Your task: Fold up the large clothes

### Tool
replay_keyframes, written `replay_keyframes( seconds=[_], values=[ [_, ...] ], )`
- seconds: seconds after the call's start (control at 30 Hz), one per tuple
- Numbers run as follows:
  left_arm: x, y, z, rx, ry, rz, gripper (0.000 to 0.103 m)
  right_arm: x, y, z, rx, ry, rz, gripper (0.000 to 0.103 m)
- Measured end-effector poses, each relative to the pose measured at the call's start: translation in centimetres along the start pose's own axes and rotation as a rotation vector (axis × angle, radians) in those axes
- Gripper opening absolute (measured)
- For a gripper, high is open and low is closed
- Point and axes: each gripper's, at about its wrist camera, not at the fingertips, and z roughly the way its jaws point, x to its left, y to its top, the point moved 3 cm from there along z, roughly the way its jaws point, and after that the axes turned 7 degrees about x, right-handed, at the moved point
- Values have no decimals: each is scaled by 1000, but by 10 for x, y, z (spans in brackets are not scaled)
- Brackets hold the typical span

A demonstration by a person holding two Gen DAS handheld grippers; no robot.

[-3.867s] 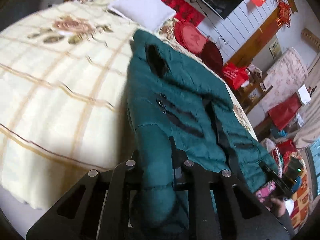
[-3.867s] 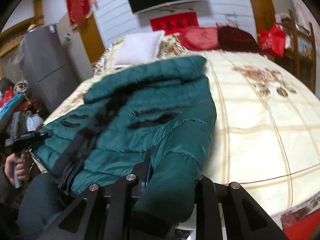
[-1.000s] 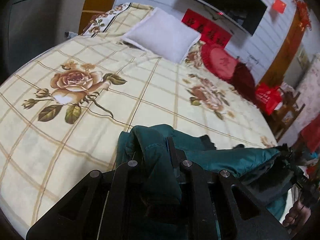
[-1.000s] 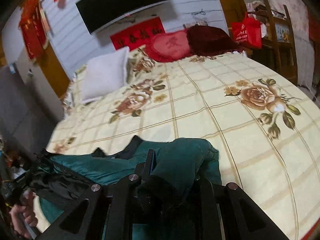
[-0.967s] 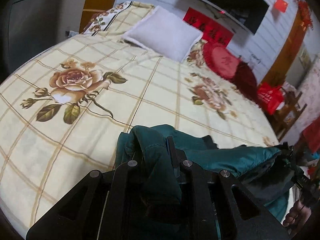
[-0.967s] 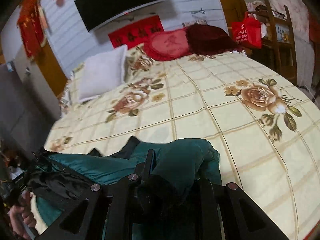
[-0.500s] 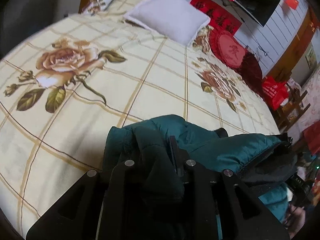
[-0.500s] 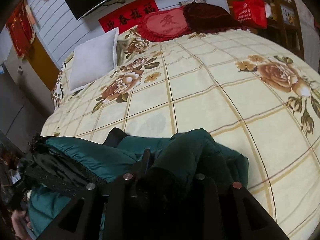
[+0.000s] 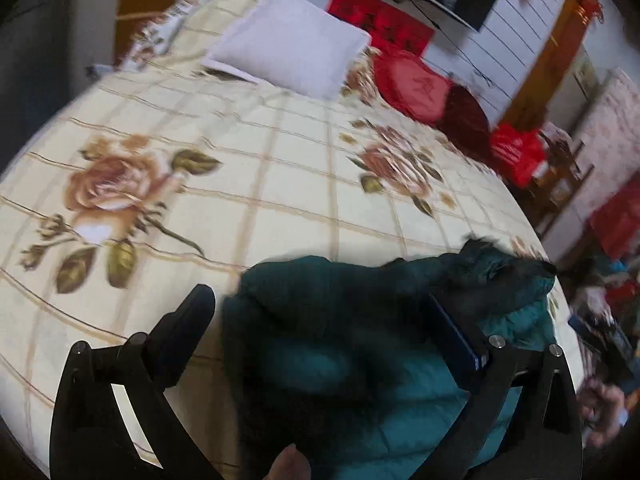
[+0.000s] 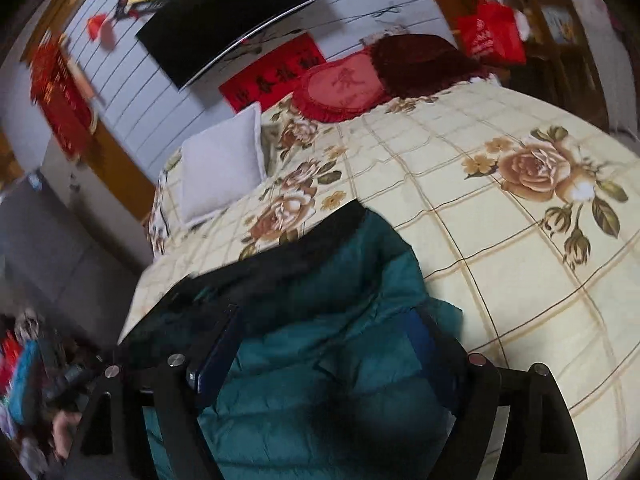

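The left claw [image 9: 336, 320] stands spread wide, gripping nothing; the right claw [image 10: 320, 344] is likewise apart; the wide gap suggests both have let the cloth go so the fold can settle. The green jacket [image 9: 360, 344] lies bunched between and under the fingers of each, doubled over at the near edge of the bed [image 9: 280, 184]; beyond it, the flowered cover runs bare to the white pillow [image 9: 292, 56] at the far end.

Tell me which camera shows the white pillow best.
The left wrist view: the white pillow is larger and faces the camera, lying flat on the bedspread. The right wrist view shows it smaller, at an angle, far left.
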Motion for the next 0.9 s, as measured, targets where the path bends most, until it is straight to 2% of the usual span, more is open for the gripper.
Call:
replay_keyframes(
  seconds=[0.07, 0.17, 0.3, 0.4, 0.47, 0.53, 0.6, 0.7, 0.77, 0.9],
  values=[
    [4, 4, -4, -26, -5, -18, 103, 6, -3, 4, 35, -42, -48, 81],
    [-7, 5, -6, -61, 63, 34, 103, 19, -6, 10, 47, -86, -144, 81],
    [-42, 8, 20, -18, 106, 153, 103, 38, -2, 26, 55, -130, -200, 81],
    [-74, 10, 53, 0, 237, 335, 103, 53, 5, 55, 97, -189, -268, 81],
    [-86, 7, 77, 28, 329, 455, 103, 60, 7, 86, 171, -240, -333, 81],
    [-84, 1, 104, 77, 401, 515, 103, 57, 7, 114, 246, -305, -387, 81],
    [-67, 0, 128, 146, 361, 439, 103, 47, 3, 135, 311, -346, -420, 91],
    [-49, 3, 137, 142, 294, 328, 103, 25, 3, 150, 309, -329, -393, 103],
    [-39, 4, 144, 134, 277, 272, 103, 14, 6, 157, 300, -297, -352, 103],
    [-41, 7, 155, 154, 284, 256, 103, 7, 13, 170, 295, -290, -332, 103]
  ],
)
